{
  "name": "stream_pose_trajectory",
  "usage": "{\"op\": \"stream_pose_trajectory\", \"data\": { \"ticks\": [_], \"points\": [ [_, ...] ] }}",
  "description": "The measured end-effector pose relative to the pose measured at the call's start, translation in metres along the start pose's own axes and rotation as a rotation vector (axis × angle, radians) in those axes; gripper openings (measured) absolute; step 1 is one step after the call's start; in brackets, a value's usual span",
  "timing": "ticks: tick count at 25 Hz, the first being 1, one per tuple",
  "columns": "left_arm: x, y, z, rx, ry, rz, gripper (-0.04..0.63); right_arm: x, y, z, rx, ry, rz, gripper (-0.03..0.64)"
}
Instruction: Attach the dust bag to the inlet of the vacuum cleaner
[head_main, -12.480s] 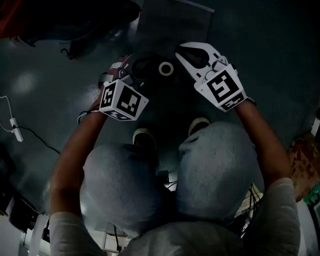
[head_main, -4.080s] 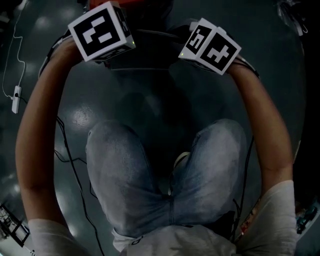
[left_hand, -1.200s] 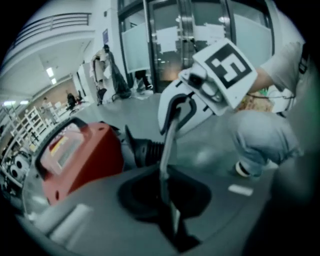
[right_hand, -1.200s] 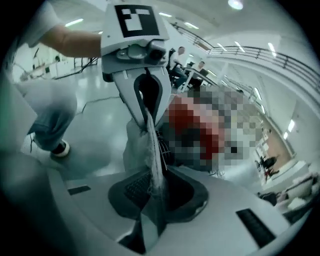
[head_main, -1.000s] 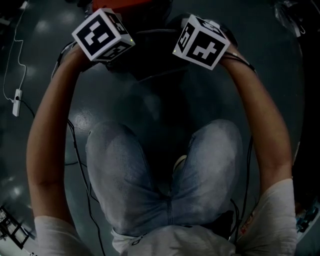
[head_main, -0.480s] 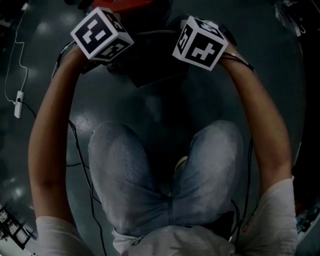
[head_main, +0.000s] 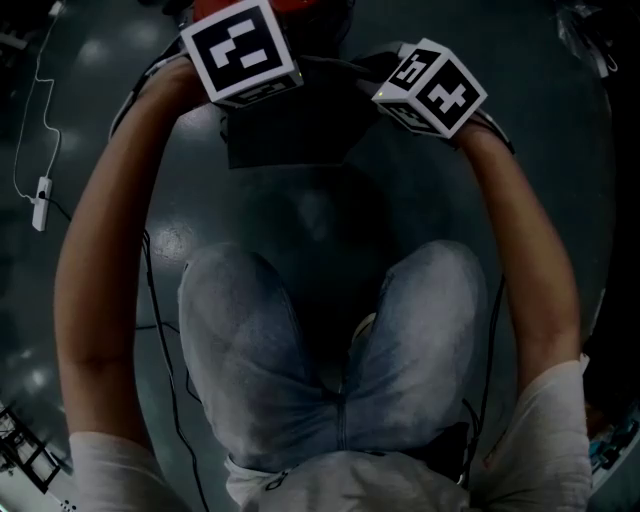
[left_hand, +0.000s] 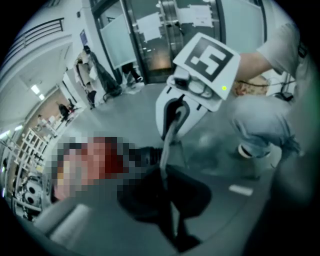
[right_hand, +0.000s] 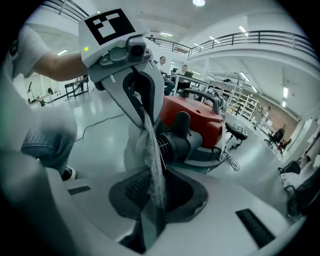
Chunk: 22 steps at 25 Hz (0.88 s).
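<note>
The dust bag (head_main: 290, 125) is a dark grey fabric sheet stretched between my two grippers, just in front of the red vacuum cleaner (right_hand: 200, 117). In the right gripper view the bag (right_hand: 152, 160) hangs edge-on before the black ribbed inlet (right_hand: 177, 142). My left gripper (right_hand: 143, 114) pinches the bag's far edge, and my right gripper (right_hand: 147, 225) is shut on its near edge. In the left gripper view the bag (left_hand: 167, 150) runs as a thin strip from the right gripper (left_hand: 172, 132) down to the left gripper's own jaws (left_hand: 175, 235). In the head view the marker cubes hide both sets of jaws.
The person crouches, knees in jeans (head_main: 330, 350) behind the bag, one shoe (head_main: 365, 325) between them. A white cable with a small block (head_main: 40, 190) lies on the floor at left. A stool (right_hand: 235, 132) stands beside the vacuum.
Both grippers have rolled, and the left one has shifted right. The bag has turned from a tilted sheet to one lying square and broader between them.
</note>
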<state>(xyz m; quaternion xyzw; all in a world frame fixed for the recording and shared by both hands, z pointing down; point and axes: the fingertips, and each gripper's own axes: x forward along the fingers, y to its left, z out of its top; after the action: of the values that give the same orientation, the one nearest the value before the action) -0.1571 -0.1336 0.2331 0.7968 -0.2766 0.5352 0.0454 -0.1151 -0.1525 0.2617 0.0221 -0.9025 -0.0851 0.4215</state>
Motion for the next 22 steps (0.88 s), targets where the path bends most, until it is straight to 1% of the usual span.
{"op": "stream_pose_trajectory", "data": {
  "ticks": [1,5,6,7,9,12,14,15,16,20,21,22],
  "points": [
    [0.001,-0.002,0.001,-0.020,-0.013,-0.013,0.026,0.000,-0.001,0.001,-0.027,0.018,-0.005,0.058],
    [0.003,-0.008,-0.003,-0.161,-0.135,-0.053,0.023,-0.004,-0.006,0.012,-0.276,0.137,-0.058,0.058],
    [0.005,-0.009,-0.005,-0.179,-0.149,-0.061,0.023,-0.005,-0.006,0.014,-0.311,0.150,-0.061,0.058],
    [0.006,-0.010,-0.005,-0.184,-0.155,-0.066,0.023,-0.006,-0.006,0.015,-0.319,0.151,-0.057,0.059],
    [0.004,-0.009,-0.002,-0.156,-0.143,-0.048,0.023,-0.008,-0.005,0.013,-0.275,0.126,-0.035,0.060],
    [0.002,0.000,-0.001,-0.075,-0.066,-0.001,0.023,-0.017,-0.003,0.011,-0.186,0.062,0.000,0.060],
    [0.003,0.004,-0.004,-0.057,-0.017,0.005,0.023,-0.022,-0.004,0.012,-0.160,0.032,0.004,0.058],
    [0.003,0.004,-0.005,-0.064,-0.017,-0.003,0.023,-0.023,-0.005,0.013,-0.163,0.025,0.001,0.051],
    [0.004,0.002,-0.004,-0.079,-0.035,-0.011,0.023,-0.023,-0.006,0.014,-0.176,0.024,-0.006,0.042],
    [0.005,-0.005,-0.007,-0.187,-0.146,-0.046,0.021,-0.020,-0.009,0.025,-0.282,0.070,-0.032,0.038],
    [0.005,-0.005,-0.009,-0.200,-0.156,-0.051,0.021,-0.019,-0.009,0.026,-0.300,0.080,-0.034,0.038],
    [0.004,-0.004,-0.008,-0.195,-0.154,-0.050,0.022,-0.018,-0.009,0.025,-0.303,0.082,-0.035,0.038]
  ]
}}
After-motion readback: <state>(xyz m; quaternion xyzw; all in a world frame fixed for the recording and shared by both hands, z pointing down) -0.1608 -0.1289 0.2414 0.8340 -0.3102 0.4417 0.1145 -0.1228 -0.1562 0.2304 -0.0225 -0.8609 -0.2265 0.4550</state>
